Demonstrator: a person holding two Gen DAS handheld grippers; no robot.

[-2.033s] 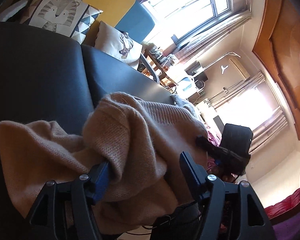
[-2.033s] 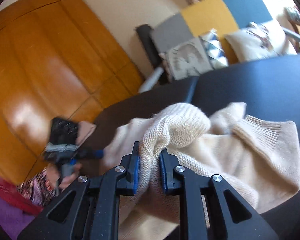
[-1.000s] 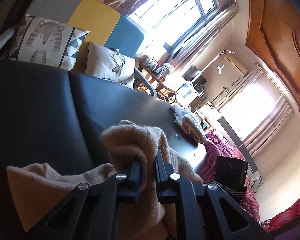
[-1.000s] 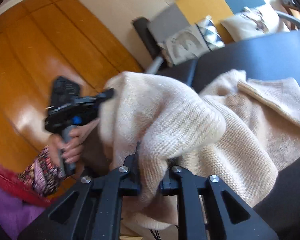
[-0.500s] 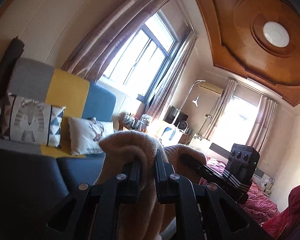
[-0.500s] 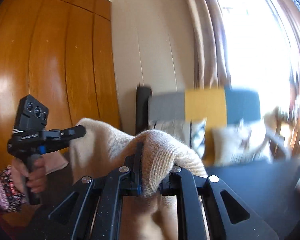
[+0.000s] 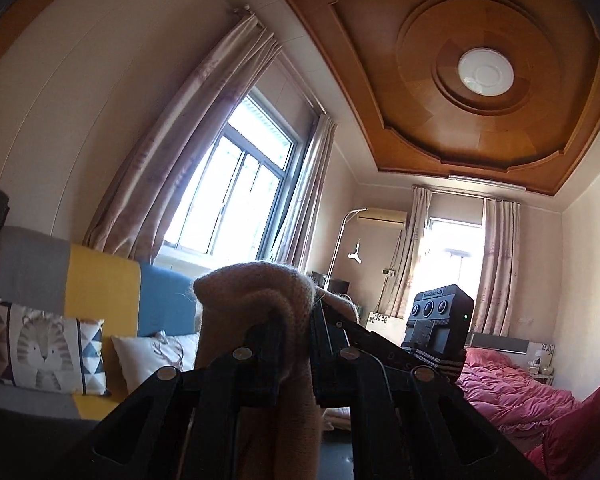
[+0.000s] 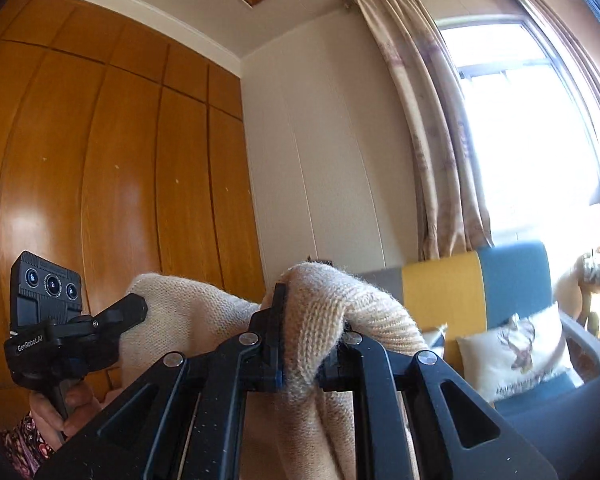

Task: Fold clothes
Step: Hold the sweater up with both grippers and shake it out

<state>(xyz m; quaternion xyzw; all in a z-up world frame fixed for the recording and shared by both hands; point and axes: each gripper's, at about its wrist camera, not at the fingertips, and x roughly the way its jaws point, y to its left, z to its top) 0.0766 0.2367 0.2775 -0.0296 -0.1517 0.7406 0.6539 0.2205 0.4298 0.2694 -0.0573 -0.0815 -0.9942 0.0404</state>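
A beige knitted sweater (image 7: 256, 292) is held up in the air by both grippers. My left gripper (image 7: 296, 332) is shut on a bunched fold that bulges over its fingertips, and the cloth hangs down between the fingers. My right gripper (image 8: 312, 340) is shut on another fold of the sweater (image 8: 340, 312). In the right wrist view the sweater stretches left to the left gripper (image 8: 136, 312), which a hand (image 8: 72, 404) holds. In the left wrist view the right gripper's camera housing (image 7: 440, 320) shows just behind. The sweater's lower part is hidden.
A sofa (image 7: 100, 280) with a grey, yellow and blue back carries two printed cushions (image 7: 48, 352). A wooden wardrobe (image 8: 100, 180) stands at the left. A bed with pink bedding (image 7: 512, 392) lies at the right. The dark table edge (image 8: 572, 420) shows low down.
Both grippers have risen and tilted up from the dark table, lifting the sweater off it. Both stay shut on their folds, and the views now face the room and ceiling.
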